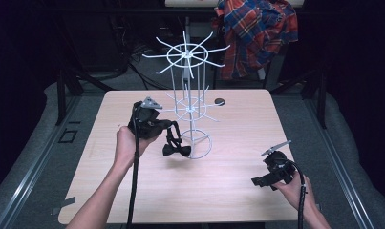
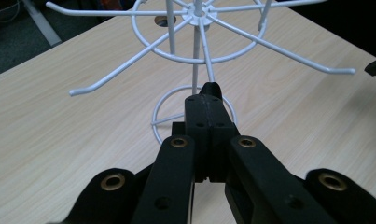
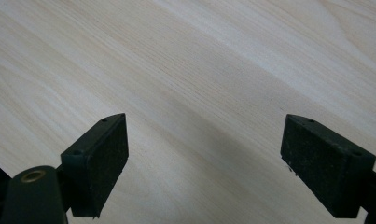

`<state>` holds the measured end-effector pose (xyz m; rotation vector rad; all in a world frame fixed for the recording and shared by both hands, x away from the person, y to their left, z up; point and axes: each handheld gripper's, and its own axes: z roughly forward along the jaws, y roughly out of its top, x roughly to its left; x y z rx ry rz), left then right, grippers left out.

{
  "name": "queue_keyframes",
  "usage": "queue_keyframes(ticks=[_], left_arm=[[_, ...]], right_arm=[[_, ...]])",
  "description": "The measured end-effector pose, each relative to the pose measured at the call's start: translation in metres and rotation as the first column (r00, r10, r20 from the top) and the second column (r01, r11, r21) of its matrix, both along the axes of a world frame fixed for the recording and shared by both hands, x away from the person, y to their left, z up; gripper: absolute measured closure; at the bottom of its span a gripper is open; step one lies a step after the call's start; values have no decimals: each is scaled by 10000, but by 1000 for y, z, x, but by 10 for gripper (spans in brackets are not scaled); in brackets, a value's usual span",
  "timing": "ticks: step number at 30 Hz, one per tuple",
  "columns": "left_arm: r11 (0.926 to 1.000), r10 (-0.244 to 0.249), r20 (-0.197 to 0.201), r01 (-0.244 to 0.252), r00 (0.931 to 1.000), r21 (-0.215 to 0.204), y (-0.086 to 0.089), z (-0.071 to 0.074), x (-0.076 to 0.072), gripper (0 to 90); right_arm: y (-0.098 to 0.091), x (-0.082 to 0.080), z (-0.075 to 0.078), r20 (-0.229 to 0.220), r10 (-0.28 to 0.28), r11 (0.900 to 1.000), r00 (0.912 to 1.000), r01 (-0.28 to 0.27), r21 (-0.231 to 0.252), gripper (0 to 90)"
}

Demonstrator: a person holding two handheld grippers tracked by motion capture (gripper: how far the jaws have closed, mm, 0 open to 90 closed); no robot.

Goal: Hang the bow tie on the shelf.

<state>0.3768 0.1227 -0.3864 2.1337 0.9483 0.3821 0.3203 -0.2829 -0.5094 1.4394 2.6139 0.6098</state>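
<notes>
On the pale wood-grain counter (image 1: pixel 214 186) stands a white wire display rack (image 1: pixel 189 102) with two tiers of radiating hooked arms on a central post and a ring-shaped wire base; in the high view it sits a little above the counter's middle, toward twelve o'clock. The left tool (image 1: pixel 170 136), carried in the person's left hand (image 1: pixel 128 143), is at about nine o'clock from the rack's base, its jaws pointing toward three o'clock at the rack. Its jaws are pressed together on the thin strap of a black fabric bow tie (image 1: pixel 176 150), whose bow hangs below the jaws, just beside the ring base at its nine o'clock edge and low over the counter; whether the bow touches the wood I cannot tell. In the left gripper view the two black jaws meet with no gap, a small dark end of the strap (image 2: pixel 210 88) sticks up past their tips, and the lower tier of wire arms spreads just beyond, with the ring base on the counter below it. The right tool (image 1: pixel 260 181), in the person's right hand (image 1: pixel 295 190), rests low at about five o'clock from the rack, well apart from it, pointing toward nine o'clock. In the right gripper view its jaws stand wide apart with bare wood between them. A round dark hole (image 1: pixel 219 101) lies in the counter at about two o'clock from the rack's base. Beyond the far edge, at one o'clock, a red, blue and white plaid shirt (image 1: pixel 257 33) hangs.
</notes>
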Motion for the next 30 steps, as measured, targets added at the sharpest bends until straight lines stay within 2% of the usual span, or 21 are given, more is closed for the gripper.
queue_keyframes(ticks=[8,11,12,17,18,19,20,22,24,27,29,30], left_arm=[[9994,258,35,-257,9997,-219,7,-2,0,900],[9989,310,3,-309,9995,-359,8,-4,1,895],[9988,295,-37,-296,9996,-381,9,-4,1,892],[9981,371,-89,-375,9993,-479,13,-5,0,843],[9983,356,-107,-360,9993,-451,15,-5,0,834],[9982,364,-116,-369,9993,-470,16,-6,-1,824],[9980,442,-100,-447,9990,-451,17,-6,-1,803],[9969,592,-150,-599,9981,-513,19,-6,-2,743],[9962,743,-169,-750,9971,-438,21,-6,-4,670],[9943,988,-242,-997,9948,-384,27,-7,-7,512],[9942,988,-294,-1000,9947,-406,31,-8,-11,407],[9945,955,-303,-967,9950,-404,32,-8,-13,380]], right_arm=[[0,0,0,-23,-20,10000,10000,20,-31,146],[1,0,-1,-18,36,10000,10000,-36,90,146],[1,0,0,-34,-11,10000,10000,11,-9,146],[0,0,0,-3,-27,10000,10000,27,-17,145],[1,0,-1,10,-41,9999,10000,41,101,145],[0,0,1,-19,34,9999,10000,-34,-122,145],[1,0,-1,4,18,10000,10000,-18,87,145],[1,0,-1,-17,6,10000,10000,-6,97,146],[0,0,0,-36,5,10000,10000,-5,-31,146],[0,0,2,-23,3,9997,10000,-3,-240,144],[1,-1,1,162,-45,9998,9999,42,189,142],[0,-1,2,311,-36,9999,9995,33,114,139]])
